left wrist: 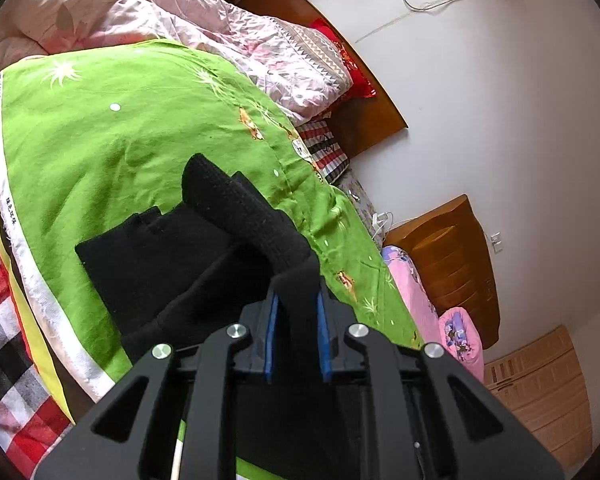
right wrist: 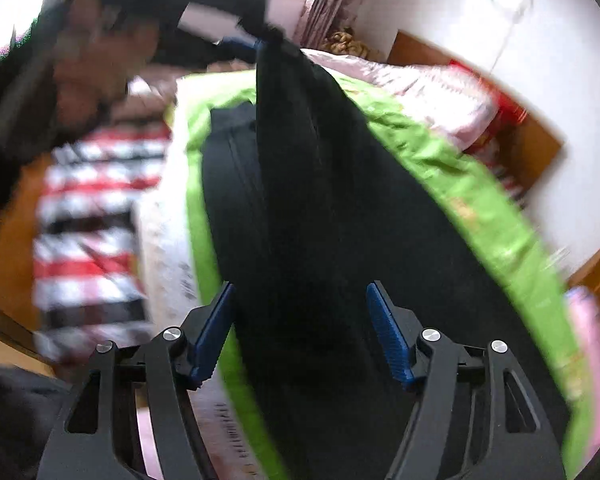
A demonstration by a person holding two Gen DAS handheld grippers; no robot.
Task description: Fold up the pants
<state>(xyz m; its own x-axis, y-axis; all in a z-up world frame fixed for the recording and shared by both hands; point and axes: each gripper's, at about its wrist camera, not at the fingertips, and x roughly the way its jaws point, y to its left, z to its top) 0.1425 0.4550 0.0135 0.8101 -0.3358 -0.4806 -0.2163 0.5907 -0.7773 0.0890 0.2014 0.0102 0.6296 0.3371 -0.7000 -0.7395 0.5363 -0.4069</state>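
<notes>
Black pants [left wrist: 152, 264] lie partly folded on the green sheet [left wrist: 120, 140], one thick end lifted.

Printed marks, none legible

We see small dark print along the white selvedge [left wrist: 10, 208] at the green sheet's [left wrist: 120, 140] edge, but we cannot read any characters there.

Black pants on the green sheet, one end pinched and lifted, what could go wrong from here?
1. The left gripper pinches only a narrow bunch of the black pants; it may slip out mid-fold.
2. The right gripper stands open over the pants, holding nothing, so the lifted part could swing or land crooked.
3. Dragging could wrinkle the loose green sheet.
</notes>
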